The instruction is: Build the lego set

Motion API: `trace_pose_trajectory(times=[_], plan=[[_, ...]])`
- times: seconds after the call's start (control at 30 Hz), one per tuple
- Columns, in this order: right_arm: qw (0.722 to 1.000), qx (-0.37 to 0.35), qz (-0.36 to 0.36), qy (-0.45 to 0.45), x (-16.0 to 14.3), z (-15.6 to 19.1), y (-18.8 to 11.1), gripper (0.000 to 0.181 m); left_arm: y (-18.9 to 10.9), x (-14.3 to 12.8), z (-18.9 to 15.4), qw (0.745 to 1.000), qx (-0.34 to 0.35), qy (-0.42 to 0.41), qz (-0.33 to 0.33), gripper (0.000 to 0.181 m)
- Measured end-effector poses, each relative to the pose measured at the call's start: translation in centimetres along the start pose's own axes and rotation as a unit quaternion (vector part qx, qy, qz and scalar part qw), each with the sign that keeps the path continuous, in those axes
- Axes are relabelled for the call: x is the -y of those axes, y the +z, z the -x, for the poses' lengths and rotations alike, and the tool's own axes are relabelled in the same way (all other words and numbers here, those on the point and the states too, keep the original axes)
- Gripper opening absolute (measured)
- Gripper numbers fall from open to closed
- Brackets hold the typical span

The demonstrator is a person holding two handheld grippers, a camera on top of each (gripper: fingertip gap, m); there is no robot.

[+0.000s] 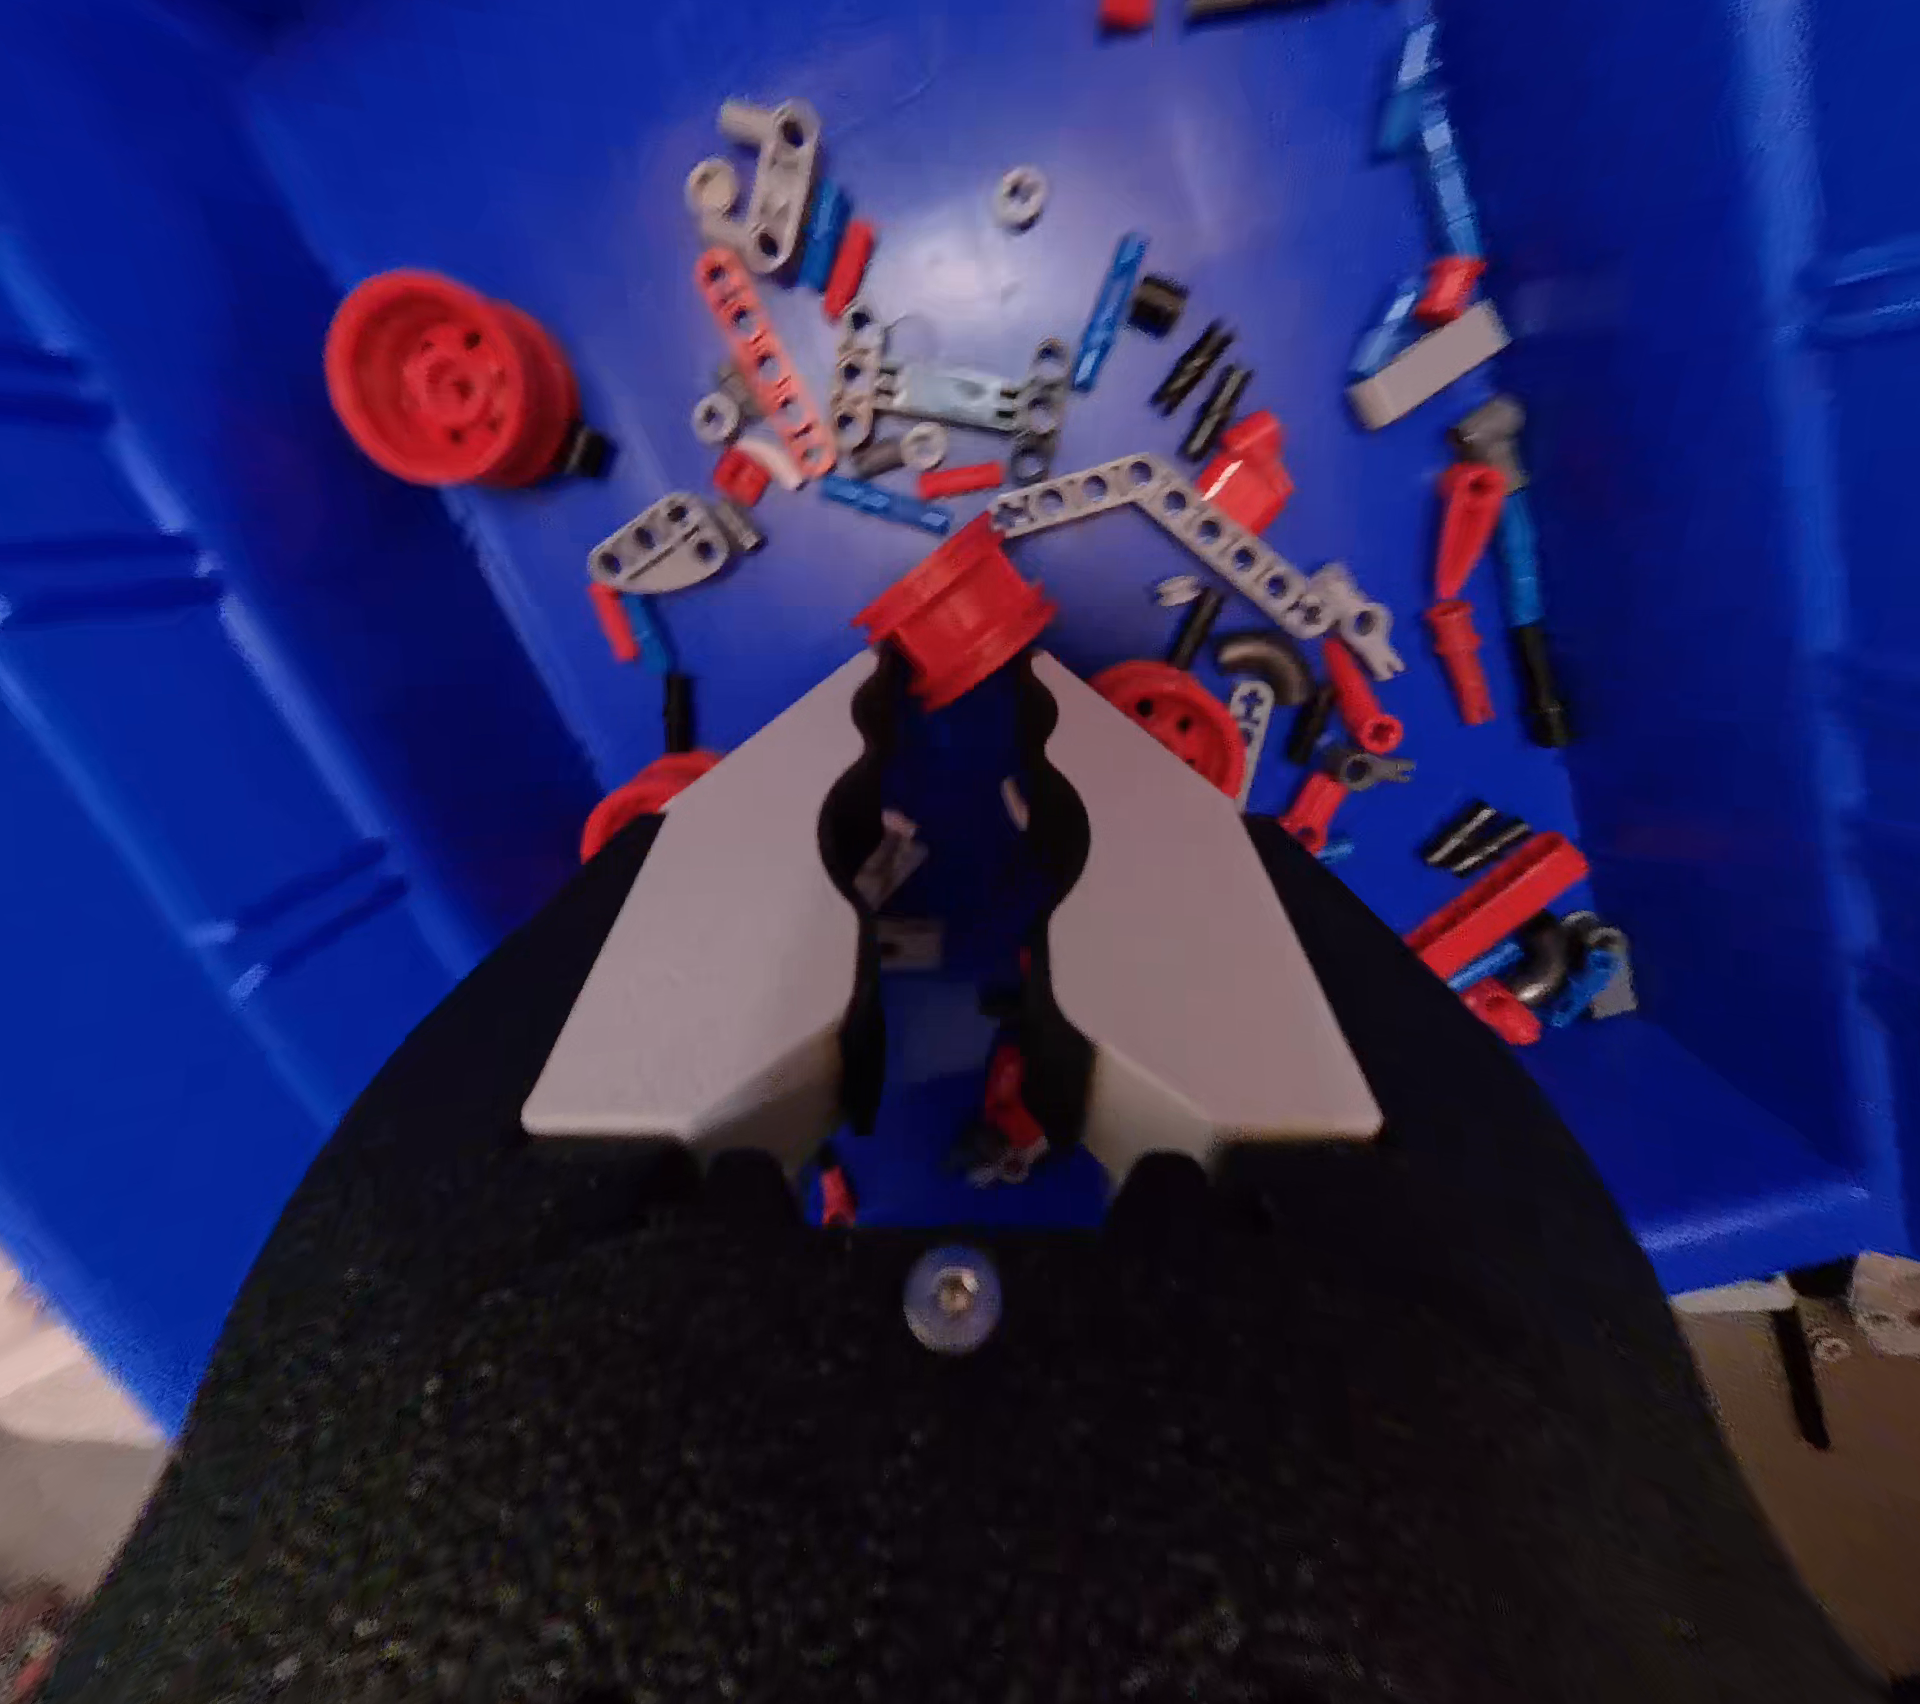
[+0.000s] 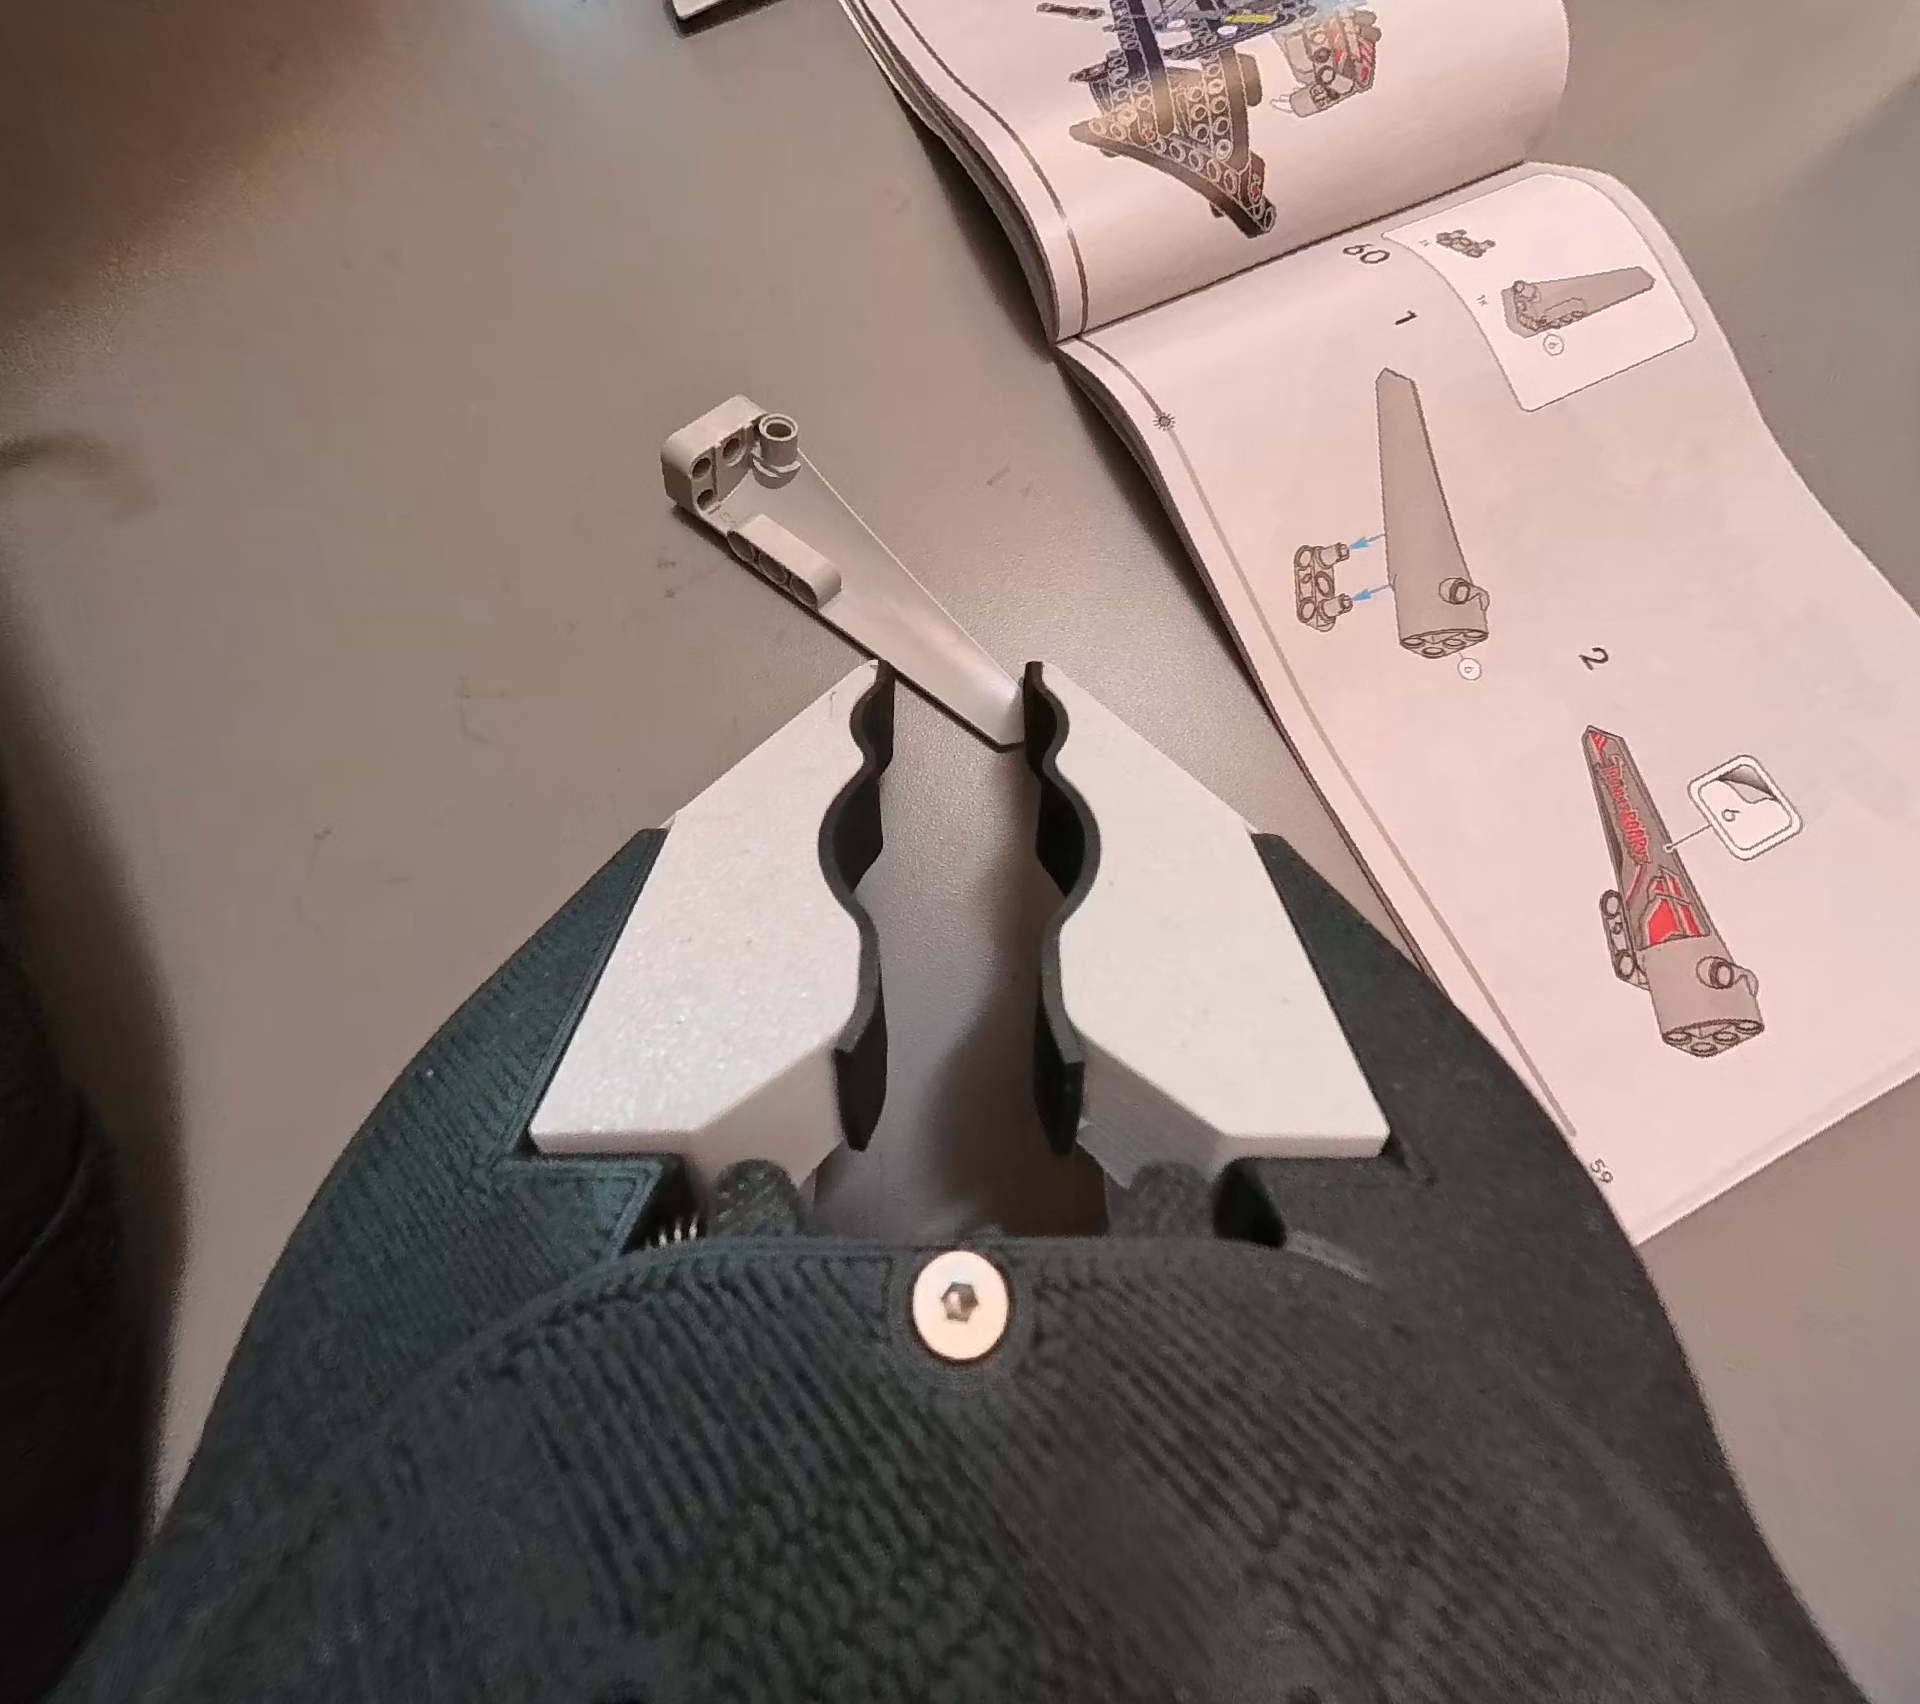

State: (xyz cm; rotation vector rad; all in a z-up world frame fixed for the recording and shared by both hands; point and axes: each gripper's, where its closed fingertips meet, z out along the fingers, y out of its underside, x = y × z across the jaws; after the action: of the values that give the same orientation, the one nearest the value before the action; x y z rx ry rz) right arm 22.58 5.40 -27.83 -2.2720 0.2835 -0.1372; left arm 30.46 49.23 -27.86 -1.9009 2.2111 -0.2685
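The lego set lies in two places: loose parts scattered over the floor of a blue bin [image 1: 312, 719] in the left wrist view, and a long grey panel [image 2: 831, 553] on the grey table [image 2: 364, 252] at the centre of the right wrist view. Our left gripper [image 1: 956, 667] pinches a small red wheel hub [image 1: 951, 610] at its fingertips, above the clutter. Our right gripper [image 2: 956, 698] has its fingers narrowed on the near end of the panel, whose far end carries a small connector. To the right, the instruction booklet [image 2: 1403, 511] lies open. We judge that we are fetching a part while steadying the panel sub-assembly. Next we must carry the hub out of the bin without loosening the grip; where it fits, we cannot tell.
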Motion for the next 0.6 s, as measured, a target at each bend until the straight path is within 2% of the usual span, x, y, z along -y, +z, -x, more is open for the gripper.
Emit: trace_pose_trajectory(times=[0.17,0.3,0.43,0.53,0.6], plan=[[1.000,-0.005,0.000,-0.002,0.0,-0.1,0.0,0.022,-1.1,1.3,-1.3,0.998,-0.037,0.028,-0.044,0.021],[1.000,-0.004,0.000,-0.001,0.0,-0.1,0.0,0.022,-3.2,0.2,-2.4,0.993,-0.073,0.076,-0.053,0.020],[1.000,-0.003,0.000,0.001,0.0,-0.1,0.0,0.021,-3.8,-3.3,-4.7,0.977,-0.120,0.174,0.001,0.015],[1.000,-0.005,0.000,-0.001,0.0,-0.1,0.0,0.021,-2.9,-5.4,-5.7,0.969,-0.144,0.192,0.062,0.011],[1.000,-0.005,0.000,-0.002,0.0,0.0,0.0,0.021,-2.2,-5.7,-5.7,0.967,-0.144,0.194,0.086,0.008]])
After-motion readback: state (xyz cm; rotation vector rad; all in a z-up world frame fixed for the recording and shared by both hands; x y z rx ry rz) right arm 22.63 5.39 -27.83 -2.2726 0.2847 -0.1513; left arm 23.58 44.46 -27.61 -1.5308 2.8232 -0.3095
